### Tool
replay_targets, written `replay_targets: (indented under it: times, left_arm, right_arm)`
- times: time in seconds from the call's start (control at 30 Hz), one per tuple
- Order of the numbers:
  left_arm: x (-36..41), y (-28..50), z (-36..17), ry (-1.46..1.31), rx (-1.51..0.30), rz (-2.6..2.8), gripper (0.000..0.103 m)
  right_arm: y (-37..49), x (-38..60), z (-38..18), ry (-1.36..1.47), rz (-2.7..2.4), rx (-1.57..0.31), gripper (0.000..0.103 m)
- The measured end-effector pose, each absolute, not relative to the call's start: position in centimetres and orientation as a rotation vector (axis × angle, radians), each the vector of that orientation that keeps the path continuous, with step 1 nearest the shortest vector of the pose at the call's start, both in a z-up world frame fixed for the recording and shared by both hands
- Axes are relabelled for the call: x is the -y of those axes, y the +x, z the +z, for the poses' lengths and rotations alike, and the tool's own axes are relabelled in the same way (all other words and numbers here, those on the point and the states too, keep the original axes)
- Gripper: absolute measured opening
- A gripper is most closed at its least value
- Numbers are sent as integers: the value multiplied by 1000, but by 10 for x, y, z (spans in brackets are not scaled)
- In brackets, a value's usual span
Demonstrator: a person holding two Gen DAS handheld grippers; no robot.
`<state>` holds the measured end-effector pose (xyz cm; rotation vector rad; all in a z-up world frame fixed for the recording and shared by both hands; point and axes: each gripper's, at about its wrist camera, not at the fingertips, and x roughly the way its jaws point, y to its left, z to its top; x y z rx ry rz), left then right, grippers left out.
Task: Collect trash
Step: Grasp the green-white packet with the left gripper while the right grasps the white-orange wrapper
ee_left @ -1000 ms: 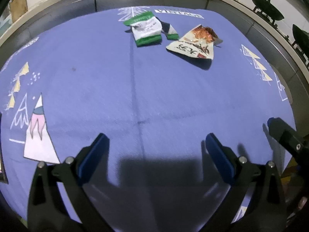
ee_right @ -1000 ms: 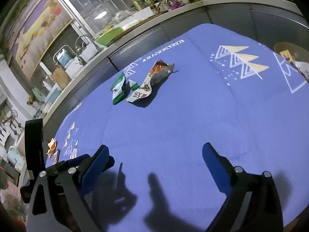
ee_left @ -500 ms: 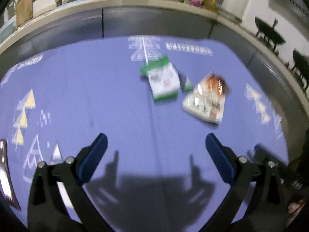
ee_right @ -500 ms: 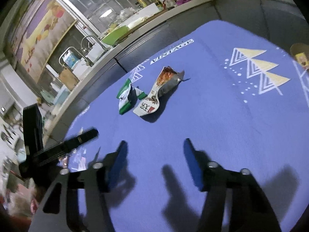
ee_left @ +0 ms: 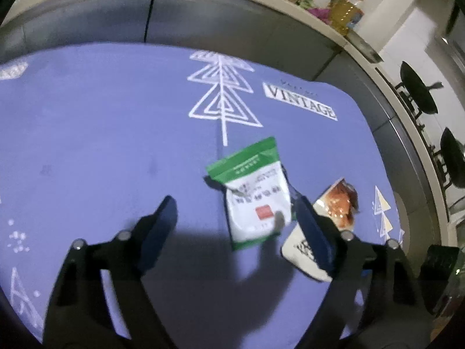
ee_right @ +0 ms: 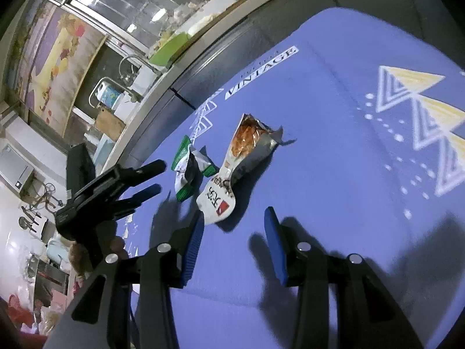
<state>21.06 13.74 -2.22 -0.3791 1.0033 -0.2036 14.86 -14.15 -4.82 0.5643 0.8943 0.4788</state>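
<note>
A green and white snack wrapper [ee_left: 255, 192] lies flat on the purple tablecloth [ee_left: 101, 133]. An orange and white torn wrapper [ee_left: 337, 206] lies just right of it. My left gripper [ee_left: 235, 221] is open and empty, just short of the green wrapper, its right finger over the gap between the two wrappers. In the right wrist view the orange wrapper [ee_right: 241, 163] lies ahead, with the green wrapper [ee_right: 186, 168] to its left. My right gripper [ee_right: 235, 238] is open and empty, close before the orange wrapper's near end. The left gripper [ee_right: 145, 180] shows there too.
A grey counter front [ee_left: 203, 20] runs behind the cloth's far edge, with bottles and clutter on top. Black stands [ee_left: 418, 93] hang at the right. A sink tap and green basin [ee_right: 168, 52] sit on the counter beyond.
Both grippers have moved forward toward the wrappers, which now lie close before the fingers. The right gripper's jaws have narrowed but stay open.
</note>
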Motion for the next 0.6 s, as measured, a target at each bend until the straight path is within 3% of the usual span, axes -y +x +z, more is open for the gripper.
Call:
replay_targets:
  times: [0.2, 0.27, 0.33, 0.43, 0.5, 0.53, 0.6]
  left_arm:
    - [-124, 221, -32, -387, -1006, -258, 62]
    - [-116, 222, -34, -368, -1006, -270, 32]
    - [-109, 223, -38, -336, -1006, -257, 13]
    - [-107, 217, -39, -334, -990, -238, 9]
    - [-109, 212, -38, -346, -984, -230, 9]
    - [-110, 208, -38, -349, -981, -226, 9]
    - [-113, 201, -35, -361, -973, -227, 9]
  right_arm:
    - [173, 141, -53, 587, 489, -899, 40]
    - [180, 141, -55, 593, 486, -898, 40]
    - [187, 138, -57, 590, 485, -898, 41]
    - [196, 128, -57, 548, 503, -889, 41]
    - [199, 120, -56, 503, 515, -891, 28]
    - [201, 114, -57, 487, 539, -905, 11]
    - [199, 108, -61, 494, 577, -921, 8]
